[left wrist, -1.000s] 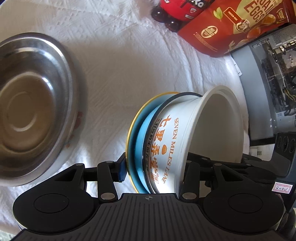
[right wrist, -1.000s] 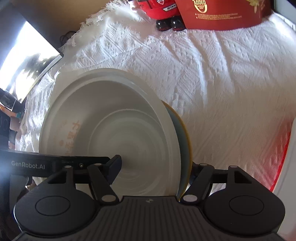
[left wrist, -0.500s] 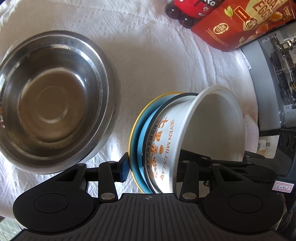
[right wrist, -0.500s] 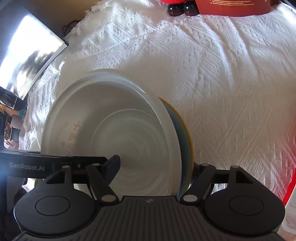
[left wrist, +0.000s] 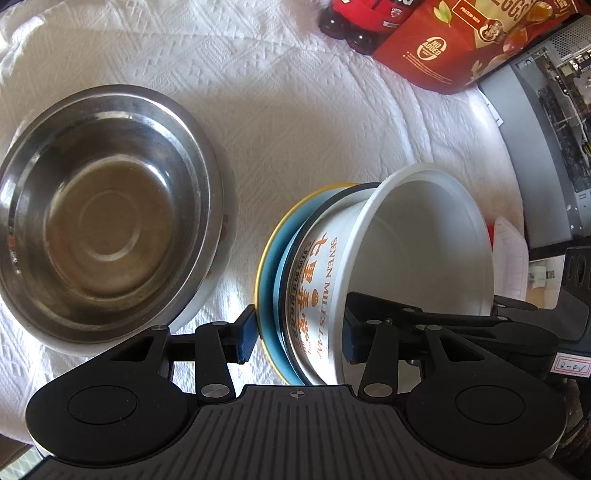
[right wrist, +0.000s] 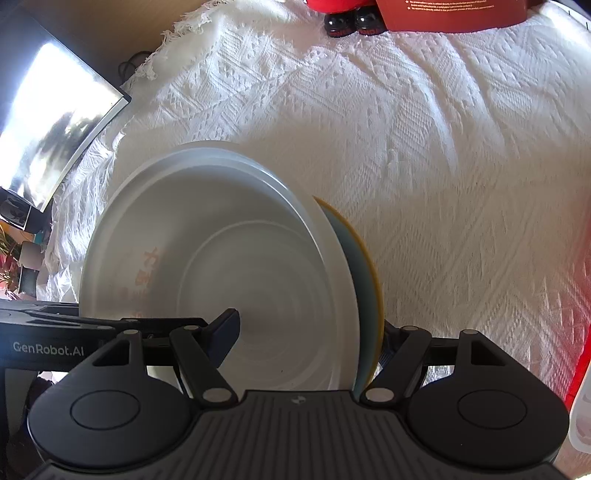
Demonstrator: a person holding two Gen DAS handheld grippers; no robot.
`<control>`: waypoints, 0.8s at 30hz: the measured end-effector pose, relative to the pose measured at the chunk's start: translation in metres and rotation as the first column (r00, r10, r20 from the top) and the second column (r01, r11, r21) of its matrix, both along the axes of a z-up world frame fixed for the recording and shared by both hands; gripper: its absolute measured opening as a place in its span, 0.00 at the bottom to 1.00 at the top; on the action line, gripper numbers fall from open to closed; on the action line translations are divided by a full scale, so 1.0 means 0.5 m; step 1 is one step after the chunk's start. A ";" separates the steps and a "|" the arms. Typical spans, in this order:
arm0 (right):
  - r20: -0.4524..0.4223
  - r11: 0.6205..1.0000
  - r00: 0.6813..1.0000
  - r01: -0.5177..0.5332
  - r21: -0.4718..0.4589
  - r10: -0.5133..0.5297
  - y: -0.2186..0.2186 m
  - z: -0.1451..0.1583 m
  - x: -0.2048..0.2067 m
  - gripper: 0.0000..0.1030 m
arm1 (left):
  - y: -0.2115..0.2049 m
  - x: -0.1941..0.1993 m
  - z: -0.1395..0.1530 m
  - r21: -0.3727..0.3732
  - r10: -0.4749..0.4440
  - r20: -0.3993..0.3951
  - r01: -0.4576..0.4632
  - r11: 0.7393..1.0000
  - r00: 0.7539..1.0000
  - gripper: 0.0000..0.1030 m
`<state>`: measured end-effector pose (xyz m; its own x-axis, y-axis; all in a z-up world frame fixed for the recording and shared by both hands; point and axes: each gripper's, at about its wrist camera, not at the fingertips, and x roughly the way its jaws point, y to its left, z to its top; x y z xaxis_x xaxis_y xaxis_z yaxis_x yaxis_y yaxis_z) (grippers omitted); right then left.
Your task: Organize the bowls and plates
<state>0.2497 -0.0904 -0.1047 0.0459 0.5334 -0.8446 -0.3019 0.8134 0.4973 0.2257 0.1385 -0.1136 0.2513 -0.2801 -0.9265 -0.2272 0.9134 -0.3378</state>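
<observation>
A white bowl [left wrist: 406, 258] with orange lettering lies tipped on its side, nested against a dark-rimmed bowl and a blue plate with a yellow rim [left wrist: 269, 280]. Both grippers hold this stack just above the white tablecloth [left wrist: 295, 122]. My left gripper [left wrist: 299, 334] has one pad on the plate's back and one inside the bowl; its jaws are opening slightly while the pads stay in contact. My right gripper [right wrist: 306, 339] clamps the same white bowl [right wrist: 229, 266] and the plate [right wrist: 365, 273] from the opposite side. A steel bowl [left wrist: 107, 214] sits upright to the left.
A red snack bag [left wrist: 461, 44] and a red toy car [left wrist: 362, 18] stand at the far edge. A grey computer case [left wrist: 546, 129] lies right of the cloth. A bright screen [right wrist: 55, 122] stands beyond the cloth's fringed edge [right wrist: 177, 37].
In the left view the steel bowl has come fully into frame, sliding right. In the right view the bag and toy slid toward the top edge. The stack stays held by both grippers.
</observation>
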 end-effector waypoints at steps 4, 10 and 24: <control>-0.001 1.000 1.000 -0.001 0.006 0.001 0.000 -0.001 -0.003 0.71 | -0.003 0.000 0.001 0.007 -0.006 0.010 0.006 1.000 1.000 0.46; -0.009 1.000 1.000 0.000 0.004 0.000 -0.005 0.000 -0.001 0.67 | -0.016 0.004 0.007 0.036 -0.025 0.012 0.024 0.999 1.000 0.48; -0.016 1.000 1.000 -0.009 -0.012 0.009 -0.011 0.006 0.000 0.66 | -0.012 0.012 0.004 0.016 -0.025 0.008 0.025 1.000 1.000 0.47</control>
